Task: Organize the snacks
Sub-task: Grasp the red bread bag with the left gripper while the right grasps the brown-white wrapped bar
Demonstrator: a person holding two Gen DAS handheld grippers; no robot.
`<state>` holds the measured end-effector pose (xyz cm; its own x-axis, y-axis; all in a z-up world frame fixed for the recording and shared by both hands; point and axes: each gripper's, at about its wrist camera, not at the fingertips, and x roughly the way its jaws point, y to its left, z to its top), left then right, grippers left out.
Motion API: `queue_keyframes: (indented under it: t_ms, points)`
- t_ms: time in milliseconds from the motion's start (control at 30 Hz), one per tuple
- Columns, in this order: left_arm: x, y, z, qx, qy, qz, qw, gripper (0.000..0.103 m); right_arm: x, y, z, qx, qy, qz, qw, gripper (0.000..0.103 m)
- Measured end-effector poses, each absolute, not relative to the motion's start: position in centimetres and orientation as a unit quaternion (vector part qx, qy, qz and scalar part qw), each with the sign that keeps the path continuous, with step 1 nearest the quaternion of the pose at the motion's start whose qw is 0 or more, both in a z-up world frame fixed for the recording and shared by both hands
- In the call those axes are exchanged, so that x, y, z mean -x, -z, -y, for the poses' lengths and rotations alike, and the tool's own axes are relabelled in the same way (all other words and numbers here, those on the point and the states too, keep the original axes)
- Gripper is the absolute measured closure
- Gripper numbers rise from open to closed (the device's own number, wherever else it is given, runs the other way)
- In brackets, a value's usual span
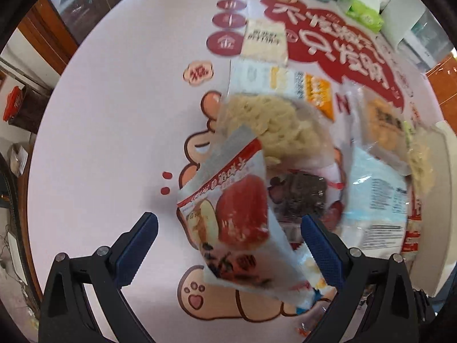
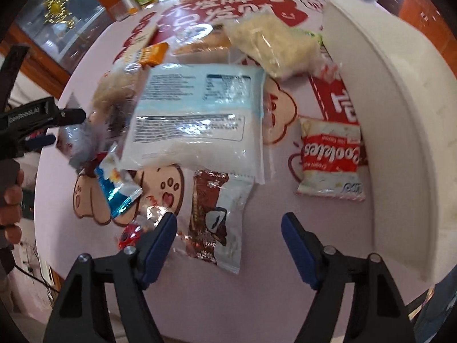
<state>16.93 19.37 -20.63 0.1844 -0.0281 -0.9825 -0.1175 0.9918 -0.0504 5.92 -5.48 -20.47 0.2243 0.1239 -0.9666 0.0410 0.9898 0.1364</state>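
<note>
Choc wafer pkt (image 2: 215,223) btwn R gripper (image 2: 228,238) fingers

- Round table (image 1: 108,108) under a pale pink printed cloth.
- Wooden glass-fronted cabinet (image 1: 77,8) behind.
- Orange tiled floor (image 1: 445,85) to one side.
- Even, bright light throughout.

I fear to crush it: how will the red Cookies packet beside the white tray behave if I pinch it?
The Cookies packet looks puffed, so probably light and springy. Its glossy film may slip between the right gripper fingers. Contents likely brittle.
</note>
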Motion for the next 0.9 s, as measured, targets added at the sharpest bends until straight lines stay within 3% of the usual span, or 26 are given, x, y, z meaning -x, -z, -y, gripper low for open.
queue_keyframes:
  t_ms: [100, 233, 333, 400, 500, 567, 900]
  points:
    - [-17.3, 22.1, -19.2, 0.05, -0.032, -0.65, 0.758, 0.003, -6.2, 21.5, 4.9, -0.062, -0.016, -0.625, 0.778, 0.031]
    - [-17.7, 23.4, -19.1, 0.054, -0.033, -0.663, 0.746, 0.005, -6.3, 22.2, 3.7, -0.032, -0.007, -0.622, 0.782, 0.047]
    - [-17.7, 24.1, -19.1, 0.065, -0.027, -0.671, 0.738, 0.019, -6.1, 22.0, 3.0, -0.011, -0.002, -0.614, 0.789, 0.062]
    - [-17.6, 23.8, -18.6, 0.044, -0.032, -0.663, 0.747, 0.029, -6.0, 21.8, 2.8, -0.014, -0.002, -0.613, 0.79, 0.064]
    - [-17.6, 23.2, -18.2, 0.027, -0.027, -0.651, 0.758, 0.054, -5.9, 21.7, 3.3, -0.029, -0.004, -0.611, 0.791, 0.066]
    - [-17.5, 23.0, -18.2, 0.032, -0.019, -0.649, 0.76, 0.059, -5.6, 21.5, 3.6, -0.033, -0.005, -0.61, 0.792, 0.067]
    - [-14.3, 19.6, -18.7, 0.018, -0.006, -0.614, 0.789, 0.063, -4.1, 18.5, 5.6, -0.035, -0.01, -0.58, 0.814, 0.07]
